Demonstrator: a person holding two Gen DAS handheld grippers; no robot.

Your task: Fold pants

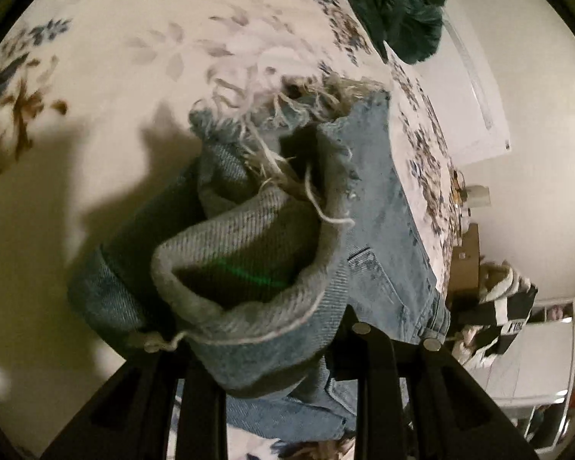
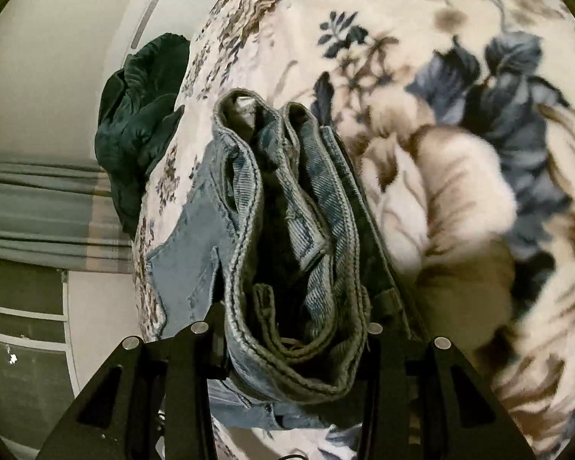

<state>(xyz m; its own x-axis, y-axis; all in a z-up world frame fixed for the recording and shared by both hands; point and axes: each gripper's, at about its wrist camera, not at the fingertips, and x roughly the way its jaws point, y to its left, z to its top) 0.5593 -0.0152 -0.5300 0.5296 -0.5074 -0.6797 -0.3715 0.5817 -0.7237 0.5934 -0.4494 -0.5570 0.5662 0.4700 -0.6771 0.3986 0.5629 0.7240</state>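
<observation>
In the left wrist view, a floral bedspread (image 1: 107,57) in cream, blue and brown is seen across the left and top. At the middle, a frayed leg end of the pale blue jeans (image 1: 257,253) is held up off the bed; its hem is rolled open, so the grey inside weave is shown. The left tongs (image 1: 257,341) are seen clenched on this denim, the cloth being bunched between the two black fingers (image 1: 368,349). More of the jeans is laid flat on the bed just right of the raised part, a pocket seam being visible there. A dark green garment (image 1: 398,7) is heaped at the top right edge of the bed. Past the bed edge on the far right, a white wall, a cardboard box (image 1: 465,260) and a black-and-white bundle are seen; a small printed mark on that bundle is too blurred to be read.

In the right wrist view, grey-green curtains (image 2: 46,211) are seen at far left, and the green garment (image 2: 138,134) is seen again at the bed's edge. At the middle, the stitched waistband of the jeans (image 2: 299,268) is gathered in several layers and gripped by the right tongs (image 2: 287,329), which are closed upon it. The bedspread (image 2: 479,153) fills the right side. No brand or legible writing can be made out on the jeans.
</observation>
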